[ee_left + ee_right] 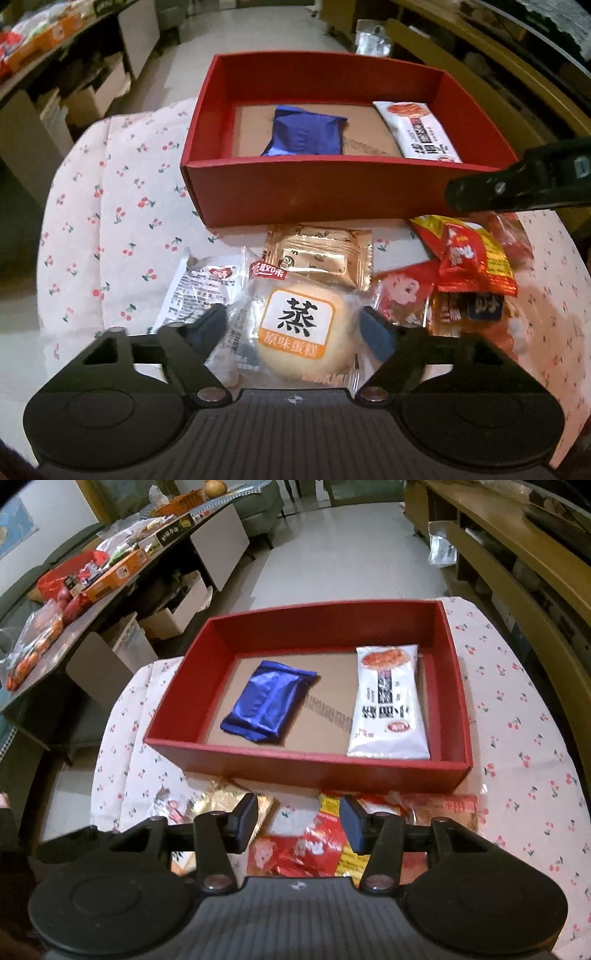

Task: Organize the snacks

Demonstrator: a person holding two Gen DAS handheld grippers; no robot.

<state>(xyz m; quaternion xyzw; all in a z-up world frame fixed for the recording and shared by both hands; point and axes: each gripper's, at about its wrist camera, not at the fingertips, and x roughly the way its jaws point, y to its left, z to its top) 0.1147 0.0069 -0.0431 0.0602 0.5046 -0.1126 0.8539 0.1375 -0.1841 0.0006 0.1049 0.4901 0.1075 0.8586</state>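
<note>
A red box point(295, 192) stands on the cherry-print cloth and holds a blue packet point(306, 133) and a white packet point(421, 129). In front of it lie loose snacks. My left gripper point(293, 328) is low over a clear-wrapped steamed cake point(299, 328); its pads flank the wrapper's two sides without clearly pressing it. A gold packet point(321, 258) lies just behind the cake. In the right wrist view, the red box point(317, 771) is ahead, and my right gripper point(299, 823) hovers open and empty over red snack packets point(306, 849).
A white crumpled packet point(199, 291) lies left of the cake, and red and yellow packets point(469, 258) lie to its right. A black part of the other gripper point(517, 181) reaches in over the box's right corner. A cluttered side table point(110, 568) stands far left.
</note>
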